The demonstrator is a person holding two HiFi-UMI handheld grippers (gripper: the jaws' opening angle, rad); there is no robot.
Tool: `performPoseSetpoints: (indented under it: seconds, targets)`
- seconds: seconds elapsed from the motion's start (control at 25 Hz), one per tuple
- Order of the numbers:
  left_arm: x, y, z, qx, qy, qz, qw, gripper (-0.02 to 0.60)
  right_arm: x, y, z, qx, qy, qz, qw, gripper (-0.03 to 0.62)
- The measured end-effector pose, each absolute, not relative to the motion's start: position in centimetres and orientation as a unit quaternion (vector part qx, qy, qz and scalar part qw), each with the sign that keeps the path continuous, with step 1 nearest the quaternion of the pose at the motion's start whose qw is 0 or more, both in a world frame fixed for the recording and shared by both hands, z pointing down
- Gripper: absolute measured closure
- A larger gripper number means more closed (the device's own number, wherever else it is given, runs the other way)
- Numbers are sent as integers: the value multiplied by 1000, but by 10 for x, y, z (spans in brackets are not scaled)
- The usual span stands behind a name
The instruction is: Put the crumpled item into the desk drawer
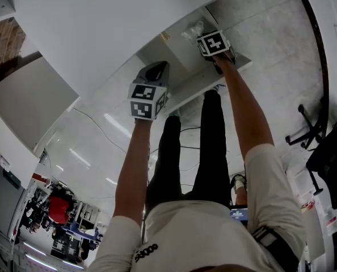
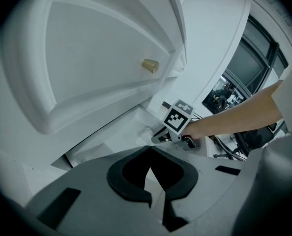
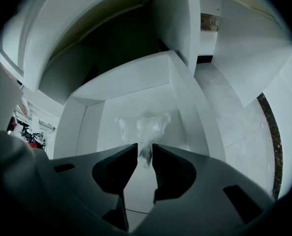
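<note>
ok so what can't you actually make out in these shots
head view: right gripper covers most of the crumpled plastic and the drawer floor.
right gripper view: its fingers hide the plastic's lower end, so floor contact is unclear.
left gripper view: plastic too small.

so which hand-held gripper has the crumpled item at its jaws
The right hand-held gripper, over the open drawer, with the crumpled item at its jaw tips. The left hand-held gripper is shut and empty.

Translucent plastic item (image 3: 143,124), matt drawer (image 3: 185,113)
</note>
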State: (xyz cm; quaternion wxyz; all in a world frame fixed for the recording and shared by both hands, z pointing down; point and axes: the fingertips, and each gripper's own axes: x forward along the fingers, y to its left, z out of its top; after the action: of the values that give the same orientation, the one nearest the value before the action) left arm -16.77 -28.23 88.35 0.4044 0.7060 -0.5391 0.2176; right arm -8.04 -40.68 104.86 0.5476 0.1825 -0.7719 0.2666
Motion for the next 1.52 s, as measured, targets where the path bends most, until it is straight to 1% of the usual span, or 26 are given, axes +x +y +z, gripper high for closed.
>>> performPoseSetpoints:
  seconds: [0.16, 0.32, 0.36, 0.48, 0.6, 0.68, 0.88, 1.04, 1.24, 1.44, 1.52]
  targets:
    - [-164, -282, 873, 708, -540, 214, 401, 568, -82, -407, 1034, 187, -772, 291, 533, 476]
    - [-166, -286, 846, 717, -542, 211, 384, 568, -82, -406, 1008, 197, -774, 298, 522, 476]
    - [-167, -286, 838, 719, -543, 209, 379, 568, -81, -404, 998, 201, -776, 299, 518, 481]
    - [-170, -286, 814, 724, -548, 203, 367, 568, -77, -401, 963, 215, -785, 293, 502, 525]
    - [-167, -289, 789, 728, -552, 201, 353, 568, -60, -402, 925, 228, -796, 273, 490, 570]
    - [-168, -292, 770, 733, -554, 194, 343, 568, -50, -404, 900, 234, -802, 259, 485, 587]
    - [-169, -281, 720, 746, -554, 183, 321, 568, -31, -388, 834, 247, -816, 234, 467, 588]
    - [-164, -281, 673, 761, -552, 171, 295, 568, -20, -380, 768, 259, -841, 211, 426, 588]
    - [-162, -277, 632, 772, -546, 165, 281, 568, -7, -368, 700, 269, -857, 188, 397, 588]
    - [-170, -274, 573, 778, -554, 142, 260, 568, -5, -356, 616, 295, -882, 139, 340, 588]
    - [-172, -272, 545, 785, -555, 132, 242, 568, -4, -352, 578, 307, -890, 115, 316, 588]
